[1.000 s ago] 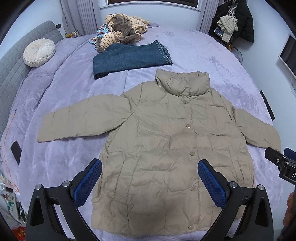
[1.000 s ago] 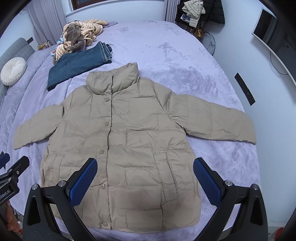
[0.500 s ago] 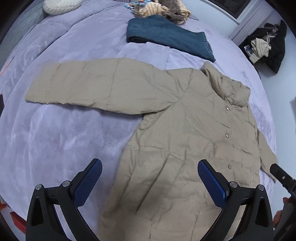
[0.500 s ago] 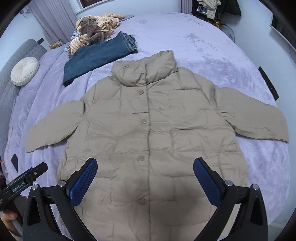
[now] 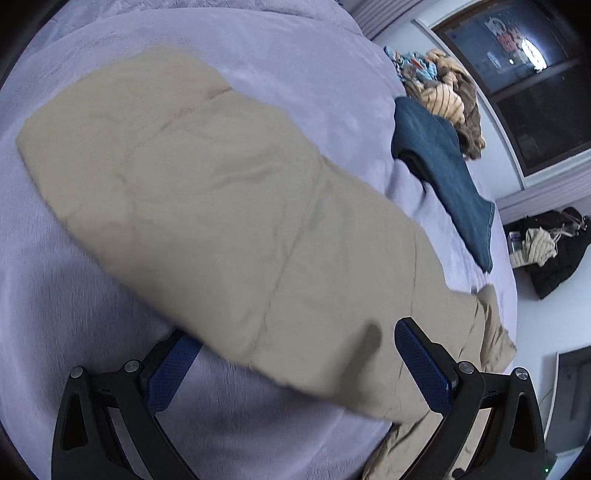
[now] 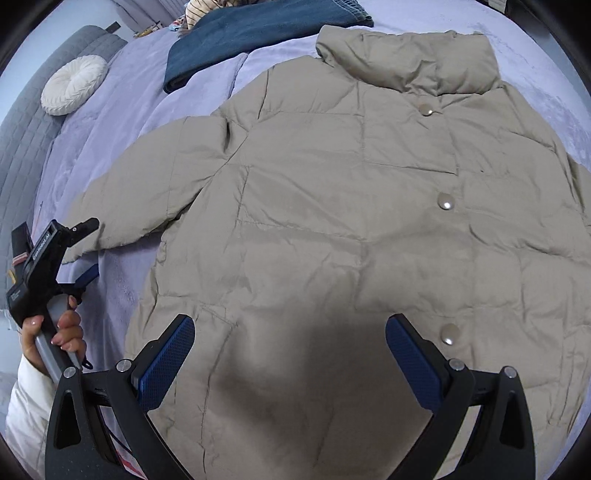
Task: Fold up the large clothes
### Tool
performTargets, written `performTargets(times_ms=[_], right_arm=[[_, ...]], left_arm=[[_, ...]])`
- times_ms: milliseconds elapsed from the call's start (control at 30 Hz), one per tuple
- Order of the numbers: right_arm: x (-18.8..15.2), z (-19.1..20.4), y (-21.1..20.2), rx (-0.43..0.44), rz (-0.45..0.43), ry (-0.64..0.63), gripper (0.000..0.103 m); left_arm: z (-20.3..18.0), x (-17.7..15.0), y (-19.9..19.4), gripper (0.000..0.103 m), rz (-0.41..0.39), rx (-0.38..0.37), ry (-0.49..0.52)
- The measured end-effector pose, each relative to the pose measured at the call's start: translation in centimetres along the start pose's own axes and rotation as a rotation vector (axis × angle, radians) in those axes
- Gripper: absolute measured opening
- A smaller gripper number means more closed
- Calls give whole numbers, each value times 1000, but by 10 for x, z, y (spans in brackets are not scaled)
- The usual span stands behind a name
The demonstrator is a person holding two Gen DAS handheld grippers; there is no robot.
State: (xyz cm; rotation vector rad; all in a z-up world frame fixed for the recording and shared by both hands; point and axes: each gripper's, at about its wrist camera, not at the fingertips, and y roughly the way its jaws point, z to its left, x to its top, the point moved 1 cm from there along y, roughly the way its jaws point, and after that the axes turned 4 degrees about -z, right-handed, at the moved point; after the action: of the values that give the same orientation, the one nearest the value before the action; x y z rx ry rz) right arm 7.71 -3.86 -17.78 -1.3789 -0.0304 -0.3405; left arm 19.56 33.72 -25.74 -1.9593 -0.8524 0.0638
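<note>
A beige puffer jacket (image 6: pixel 332 221) lies buttoned and face up on the lilac bed (image 6: pixel 122 122), collar at the far end. Its left sleeve (image 5: pixel 221 206) fills the left wrist view. My left gripper (image 5: pixel 295 369) is open and straddles that sleeve, with one blue pad (image 5: pixel 173 373) partly tucked under the sleeve's edge. In the right wrist view the left gripper (image 6: pixel 83 251) sits at the sleeve's cuff, held by a hand (image 6: pixel 62 332). My right gripper (image 6: pixel 290 365) hangs open low over the jacket's lower front, holding nothing.
Folded blue jeans (image 6: pixel 258 29) lie beyond the collar, with a heap of striped and brown clothes (image 5: pixel 447 92) behind them. A round white cushion (image 6: pixel 74 88) rests by the grey headboard (image 6: pixel 22 129). A dark coat (image 5: pixel 554 254) hangs by the wall.
My left gripper has swung left and dropped down onto the sleeve, which now lies between its fingers. My right gripper has come lower and closer over the jacket's body.
</note>
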Motion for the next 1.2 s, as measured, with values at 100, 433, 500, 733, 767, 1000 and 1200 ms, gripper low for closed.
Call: performTargets(times_ms=[100, 433, 500, 733, 767, 1000, 1200], right_arm=[[11, 7, 11, 21, -15, 2, 103], [55, 36, 28, 242, -106, 58, 66], [64, 46, 43, 297, -81, 89, 18], [63, 69, 99, 416, -17, 172, 9], [61, 69, 108, 417, 0, 184, 9], [61, 65, 111, 443, 42, 161, 8], [43, -10, 42, 397, -53, 201, 8]], left_arm=[[-4, 28, 7, 103, -73, 38, 33], [-26, 60, 0, 9, -201, 119, 184], [-42, 57, -19, 9, -239, 122, 254], [-114, 27, -85, 9, -361, 32, 533], [-126, 19, -92, 9, -369, 11, 570], [-237, -51, -95, 9, -348, -175, 798], [-321, -143, -47, 9, -220, -274, 967]])
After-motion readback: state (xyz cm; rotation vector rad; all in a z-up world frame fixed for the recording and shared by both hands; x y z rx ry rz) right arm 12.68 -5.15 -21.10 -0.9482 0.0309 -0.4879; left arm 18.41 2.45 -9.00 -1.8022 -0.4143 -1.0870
